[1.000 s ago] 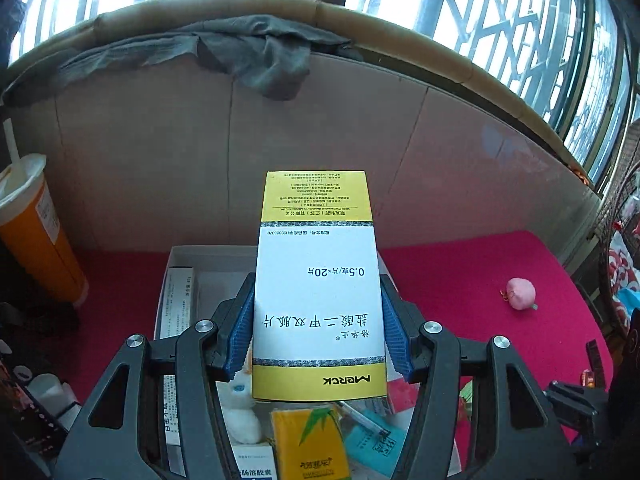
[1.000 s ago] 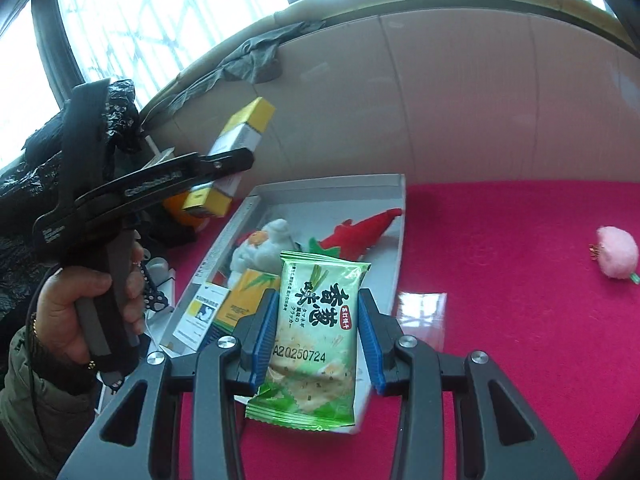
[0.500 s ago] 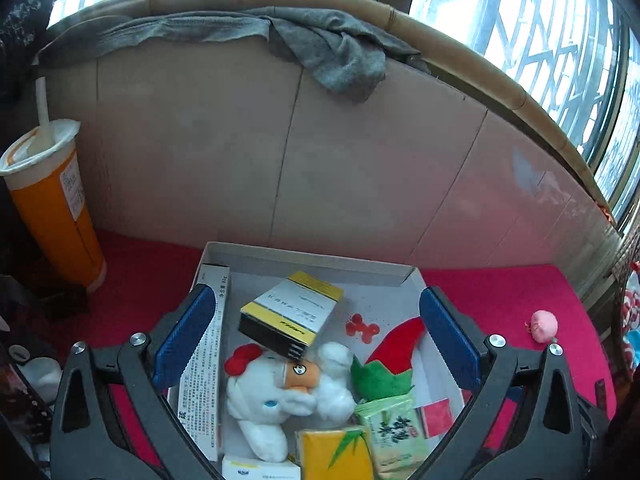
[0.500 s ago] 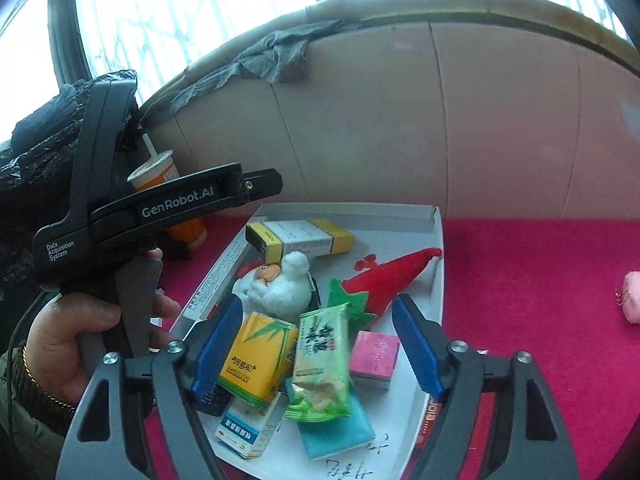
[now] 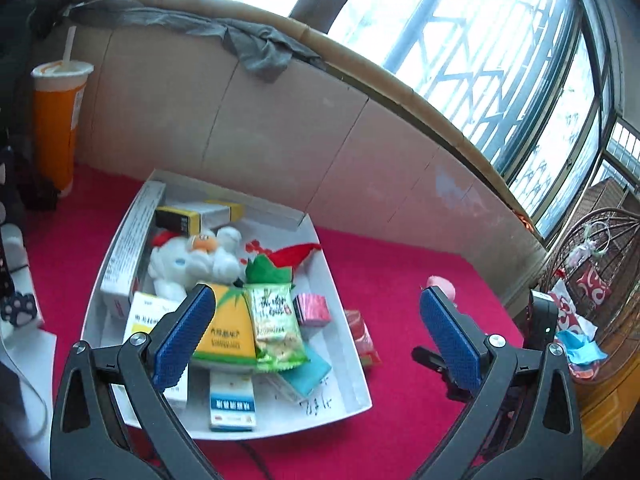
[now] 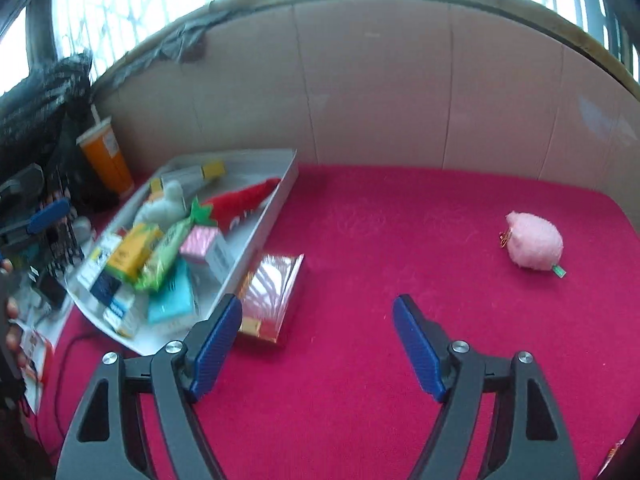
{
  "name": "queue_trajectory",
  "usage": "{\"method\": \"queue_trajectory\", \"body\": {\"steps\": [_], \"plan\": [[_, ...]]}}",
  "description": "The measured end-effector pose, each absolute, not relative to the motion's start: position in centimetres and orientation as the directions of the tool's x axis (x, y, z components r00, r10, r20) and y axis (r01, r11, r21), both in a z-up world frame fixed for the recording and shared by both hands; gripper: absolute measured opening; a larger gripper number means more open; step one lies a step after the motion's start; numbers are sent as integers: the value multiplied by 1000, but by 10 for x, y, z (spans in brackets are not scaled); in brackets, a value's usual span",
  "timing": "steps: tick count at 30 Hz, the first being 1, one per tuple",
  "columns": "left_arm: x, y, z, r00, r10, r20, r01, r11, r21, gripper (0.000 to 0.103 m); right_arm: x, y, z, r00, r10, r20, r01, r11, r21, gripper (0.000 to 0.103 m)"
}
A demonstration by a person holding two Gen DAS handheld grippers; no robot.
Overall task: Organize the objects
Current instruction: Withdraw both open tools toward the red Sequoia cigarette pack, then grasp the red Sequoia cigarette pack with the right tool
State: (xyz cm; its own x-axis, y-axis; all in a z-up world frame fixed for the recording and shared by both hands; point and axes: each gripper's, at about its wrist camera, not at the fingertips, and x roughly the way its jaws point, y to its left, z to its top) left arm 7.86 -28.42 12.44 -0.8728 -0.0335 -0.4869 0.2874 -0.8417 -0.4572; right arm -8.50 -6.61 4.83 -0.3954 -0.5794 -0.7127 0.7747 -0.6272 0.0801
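My left hand-held gripper (image 5: 316,334) released, empty, white cardboard tray (image 5: 352,376) beyond; right hand-held gripper (image 6: 318,344) released, shiny red foil packet (image 6: 274,294) beside left pad.

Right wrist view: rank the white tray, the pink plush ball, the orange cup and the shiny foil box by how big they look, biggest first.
1. white tray
2. shiny foil box
3. and 4. unsure: pink plush ball and orange cup look close in size, and the cup stands farther back.

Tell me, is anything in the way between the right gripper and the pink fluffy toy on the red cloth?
Nothing visible is. Only bare red cloth lies between the open right gripper and the pink fluffy toy.
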Motion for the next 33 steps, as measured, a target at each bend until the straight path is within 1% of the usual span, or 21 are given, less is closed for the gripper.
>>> {"method": "queue_trajectory", "body": {"steps": [3, 8, 11, 20, 23, 24, 28, 30, 33], "plan": [[85, -283, 112, -854, -47, -519, 317, -837, -446, 103, -65, -79, 24, -404, -535, -742, 805, -593, -10, 78], [93, -289, 102, -841, -60, -538, 349, -820, -454, 103, -52, -95, 5, -362, -537, -762, 832, -555, -4, 78], [96, -293, 98, -840, -66, -538, 363, -806, -468, 103, -49, -106, 1, -403, -519, -754, 824, -564, -51, 78], [95, -291, 88, -824, -60, -563, 378, -798, -469, 103, -72, -114, -5, -410, -507, -758, 756, -654, 29, 79], [94, -286, 89, -819, -64, -570, 376, -811, -448, 103, -76, -106, -2, -473, -445, -760, 702, -711, -20, 79], [93, -283, 90, -818, -64, -572, 371, -818, -439, 103, -79, -99, 0, -479, -443, -758, 691, -723, -14, 79], [84, -270, 94, -818, -43, -573, 331, -850, -409, 103, -95, -60, 13, -509, -454, -731, 650, -760, 20, 79], [80, -266, 94, -821, -37, -569, 329, -846, -420, 103, -103, -51, 20, -513, -472, -717, 649, -760, 35, 79], [78, -263, 91, -824, -12, -566, 323, -831, -452, 103, -113, -63, 25, -423, -538, -729, 684, -718, 133, 79]]}}
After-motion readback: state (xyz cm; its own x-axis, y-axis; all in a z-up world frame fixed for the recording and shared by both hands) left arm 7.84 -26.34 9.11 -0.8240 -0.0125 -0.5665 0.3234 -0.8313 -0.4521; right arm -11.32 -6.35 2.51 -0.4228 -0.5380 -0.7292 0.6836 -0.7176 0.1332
